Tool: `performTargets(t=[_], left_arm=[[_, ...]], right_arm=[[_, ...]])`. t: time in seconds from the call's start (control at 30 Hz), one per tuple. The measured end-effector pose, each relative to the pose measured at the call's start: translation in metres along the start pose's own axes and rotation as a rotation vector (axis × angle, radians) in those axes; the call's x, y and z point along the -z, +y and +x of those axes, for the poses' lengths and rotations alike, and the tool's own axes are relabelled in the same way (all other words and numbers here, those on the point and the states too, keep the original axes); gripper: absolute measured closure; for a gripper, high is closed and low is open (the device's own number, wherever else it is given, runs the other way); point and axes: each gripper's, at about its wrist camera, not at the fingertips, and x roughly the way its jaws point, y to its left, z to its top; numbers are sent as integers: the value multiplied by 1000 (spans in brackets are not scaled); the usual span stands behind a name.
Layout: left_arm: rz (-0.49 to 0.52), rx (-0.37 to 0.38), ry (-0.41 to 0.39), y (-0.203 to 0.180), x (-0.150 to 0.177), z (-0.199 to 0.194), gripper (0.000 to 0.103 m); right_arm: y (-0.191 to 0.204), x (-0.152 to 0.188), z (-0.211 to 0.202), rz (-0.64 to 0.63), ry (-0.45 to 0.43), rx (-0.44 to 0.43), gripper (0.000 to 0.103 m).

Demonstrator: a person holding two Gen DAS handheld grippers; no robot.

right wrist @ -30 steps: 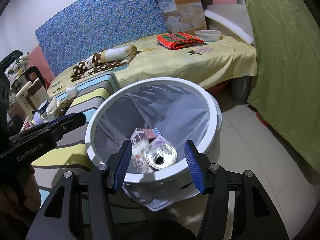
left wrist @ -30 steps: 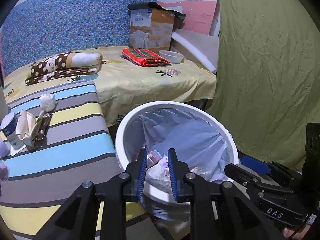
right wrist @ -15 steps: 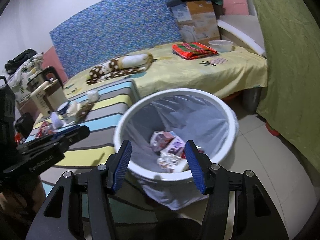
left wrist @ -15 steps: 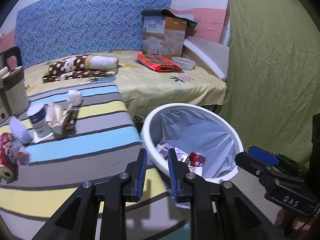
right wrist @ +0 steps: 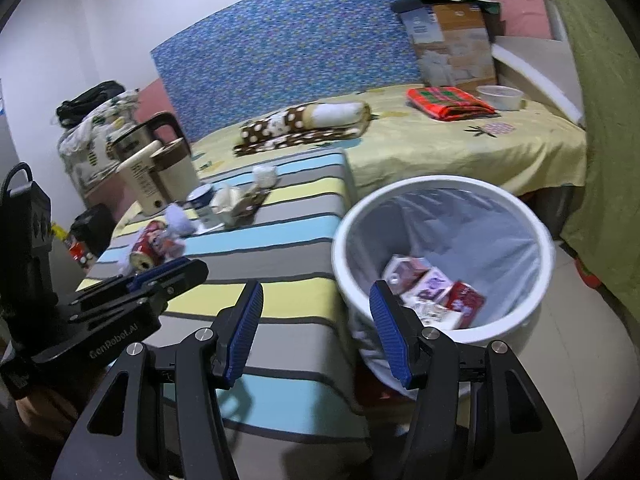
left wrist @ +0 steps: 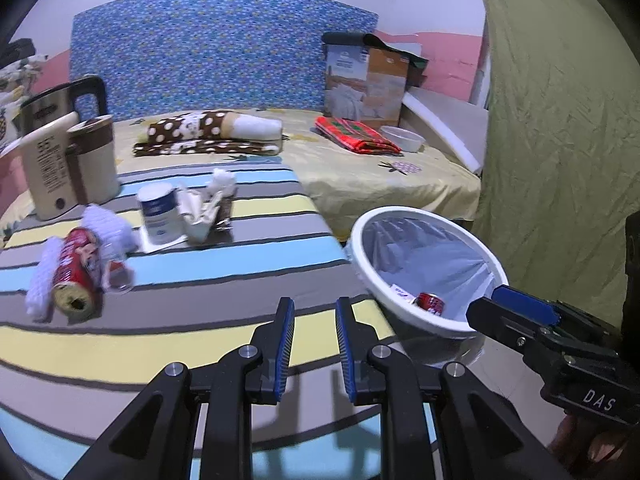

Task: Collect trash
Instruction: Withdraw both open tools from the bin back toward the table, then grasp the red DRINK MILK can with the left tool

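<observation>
A white trash bin [left wrist: 404, 304] [right wrist: 536, 236] with a clear liner stands on the floor right of the striped table [left wrist: 224, 312] [right wrist: 288, 260]; it holds a red can [left wrist: 430, 303] [right wrist: 464, 300] and small cartons [right wrist: 412, 272]. On the table lie a red snack tube [left wrist: 76, 276] [right wrist: 146, 246], crumpled white wrap [left wrist: 110, 232], a white cup [left wrist: 158, 212], and torn paper packaging [left wrist: 204, 212] [right wrist: 232, 202]. My left gripper [left wrist: 312, 344] is empty, jaws a small gap apart, above the table's near edge. My right gripper [right wrist: 316, 332] is open and empty, by the bin's left rim.
A beige kettle [left wrist: 68, 160] [right wrist: 156, 172] stands at the table's far left. Behind is a bed [left wrist: 380, 176] with a folded dotted blanket [left wrist: 208, 136], red cloth [left wrist: 356, 140], bowl [left wrist: 402, 138] and cardboard box [left wrist: 364, 84]. A green curtain [left wrist: 560, 120] hangs on the right.
Both grippers have drawn back and swung left from over the bin toward the table. The bin now sits to the right; the table's trash has come into view.
</observation>
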Motion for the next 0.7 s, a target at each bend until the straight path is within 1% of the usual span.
performTargets(t=[0.43, 0.7], left_arm=[[-69, -88, 2, 42, 25, -24, 82], [-107, -145, 1, 66, 35, -34, 82]], right_arm=[[43, 14, 13, -59, 69, -77, 46], [61, 10, 18, -100, 76, -106, 46]])
